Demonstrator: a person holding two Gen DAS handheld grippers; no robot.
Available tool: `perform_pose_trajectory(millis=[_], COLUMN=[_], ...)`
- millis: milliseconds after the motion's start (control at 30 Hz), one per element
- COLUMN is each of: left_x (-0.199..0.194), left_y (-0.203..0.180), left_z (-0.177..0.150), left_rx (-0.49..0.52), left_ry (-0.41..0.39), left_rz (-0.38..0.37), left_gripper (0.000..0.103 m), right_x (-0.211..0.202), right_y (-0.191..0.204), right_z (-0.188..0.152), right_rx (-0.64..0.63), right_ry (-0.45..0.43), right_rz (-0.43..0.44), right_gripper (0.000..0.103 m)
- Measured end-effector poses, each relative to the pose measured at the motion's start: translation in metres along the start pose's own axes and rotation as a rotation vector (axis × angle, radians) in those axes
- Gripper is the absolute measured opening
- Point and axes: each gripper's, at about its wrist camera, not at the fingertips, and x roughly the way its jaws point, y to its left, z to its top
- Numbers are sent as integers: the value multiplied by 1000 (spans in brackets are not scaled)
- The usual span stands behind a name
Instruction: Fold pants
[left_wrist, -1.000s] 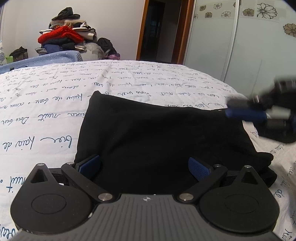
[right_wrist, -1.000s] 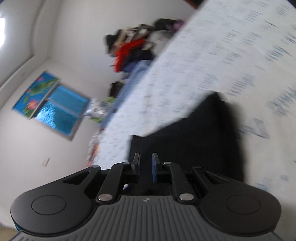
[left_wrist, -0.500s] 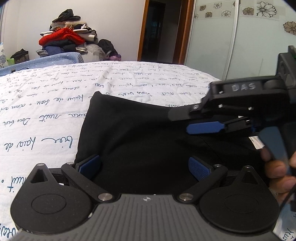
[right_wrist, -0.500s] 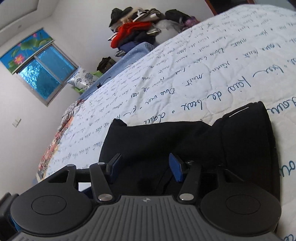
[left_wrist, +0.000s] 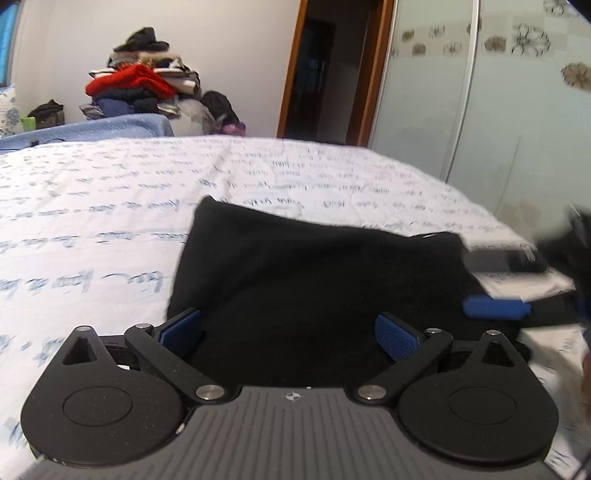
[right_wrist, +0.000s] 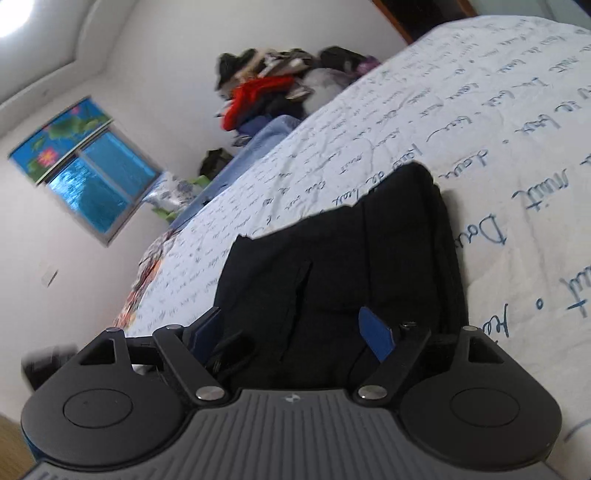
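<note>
You are holding the left gripper wide open just above the near edge of the black pants, with its blue pads spread apart and gripping nothing. The pants are lying folded into a compact dark bundle on the bed, over the white quilt with its blue handwriting print, close to the bed's near edge. Your right gripper has just been opening its jaws; they are standing apart over the folded pants, with cloth lying below and between them but not pinched. From the left wrist view, the right gripper is showing blurred at the right edge, beside the bundle. A pile of clothes is sitting beyond the bed's far edge.
</note>
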Motion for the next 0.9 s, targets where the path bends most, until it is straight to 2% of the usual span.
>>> perform_pose_trajectory(millis=[100, 200, 267, 367, 500, 600, 633, 667, 767, 900], left_x=[-29, -28, -15, -9, -9, -9, -9, -8, -8, -7], left_y=[-4, -8, -9, -5, -2, -2, -2, -2, -3, -6], left_z=[-11, -18, -20, -18, -21, -21, -21, -21, -20, -19], left_rx=[33, 61, 68, 42, 35, 33, 31, 28, 22, 28], left_ry=[-68, -75, -38, -11, -8, -7, -4, -1, 1, 2], left_rz=[-27, -57, -50, -74, -83, -84, -84, -83, -86, -84], left_gripper=[102, 102, 103, 103, 103, 103, 103, 103, 103, 103], right_x=[3, 45, 86, 149, 223, 254, 262, 264, 269, 256], right_y=[23, 37, 46, 57, 57, 52, 49, 46, 55, 63], right_z=[19, 44, 58, 76, 84, 76, 73, 70, 67, 66], right_rx=[-13, 96, 156, 166, 218, 156, 146, 151, 89, 37], right_ry=[0, 122, 206, 311, 445, 472, 476, 463, 471, 464], right_rz=[165, 352, 396, 345, 300, 178, 159, 180, 170, 177], right_gripper=[81, 90, 93, 93, 93, 93, 93, 93, 93, 93])
